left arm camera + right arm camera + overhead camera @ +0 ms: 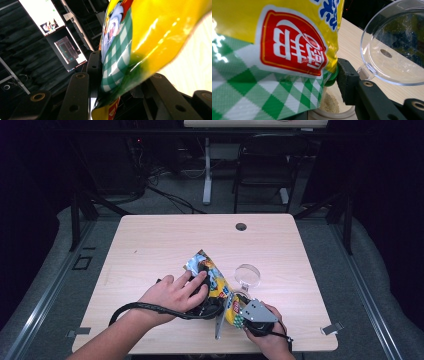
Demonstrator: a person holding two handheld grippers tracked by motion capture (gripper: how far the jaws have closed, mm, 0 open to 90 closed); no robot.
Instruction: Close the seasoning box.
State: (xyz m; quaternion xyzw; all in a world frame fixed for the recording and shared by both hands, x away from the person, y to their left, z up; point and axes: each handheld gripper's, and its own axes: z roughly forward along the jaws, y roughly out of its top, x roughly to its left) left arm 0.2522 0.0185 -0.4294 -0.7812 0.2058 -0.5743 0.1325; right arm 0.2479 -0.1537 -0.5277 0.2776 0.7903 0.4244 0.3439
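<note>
Just below the middle of the high view, the left gripper [202,292] pinches the yellow snack bag [216,279] while the right gripper [239,314] clamps its lower corner beside the clear lid [248,274], seemingly ready to tear, which would call for opposing pulls.

A lab: behind the light wooden table [150,240] stand black curtains [380,170], floor cables [170,195] and, nearby, monitors [42,15].

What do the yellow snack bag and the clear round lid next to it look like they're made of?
Snack bag: thin glossy plastic film, probably foil-lined; bright glare streaks, creases, and a silvery inside at its torn top in the high view. Clear lid: rigid transparent plastic, smooth and shiny; the table shows through it, and fine specks cling to it.
</note>
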